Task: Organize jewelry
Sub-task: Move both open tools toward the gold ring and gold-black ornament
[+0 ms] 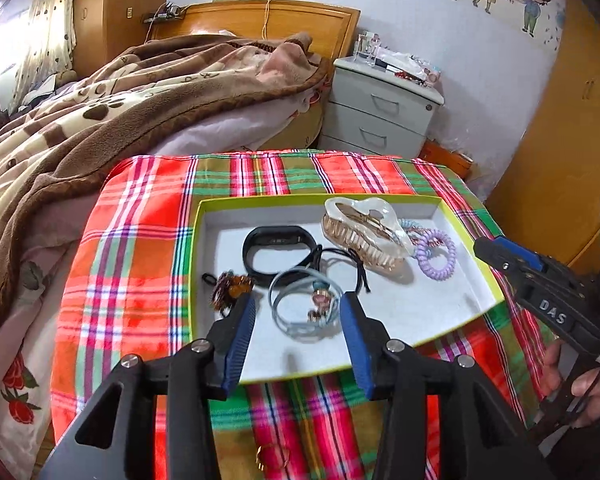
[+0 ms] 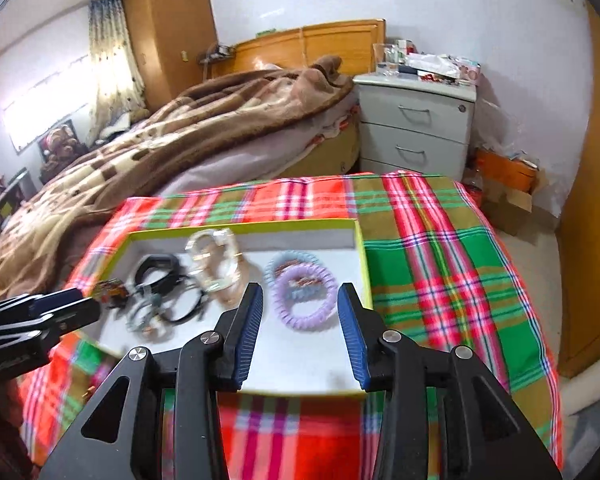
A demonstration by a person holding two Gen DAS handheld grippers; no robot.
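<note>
A shallow white tray with a lime rim (image 1: pixel 474 240) (image 2: pixel 362 260) lies on a plaid cloth. It holds a black wristband (image 1: pixel 278 248) (image 2: pixel 156 266), a pearly claw clip (image 1: pixel 364 236) (image 2: pixel 216 264), purple spiral hair ties (image 1: pixel 436 258) (image 2: pixel 304 296), a blue-grey hair tie with charms (image 1: pixel 304 308), black elastics (image 1: pixel 340 258) and a brown clip (image 1: pixel 230 290) at the left rim. My left gripper (image 1: pixel 300 312) (image 2: pixel 76 300) is open and empty above the blue-grey tie. My right gripper (image 2: pixel 300 300) (image 1: pixel 488 248) is open and empty over the purple ties.
The plaid-covered table (image 1: pixel 140 280) stands against a bed with a brown blanket (image 1: pixel 100 120). A white nightstand (image 1: pixel 380 112) is behind. A small gold item (image 1: pixel 270 456) lies on the cloth near the front edge. A wooden wardrobe (image 1: pixel 560 140) is at right.
</note>
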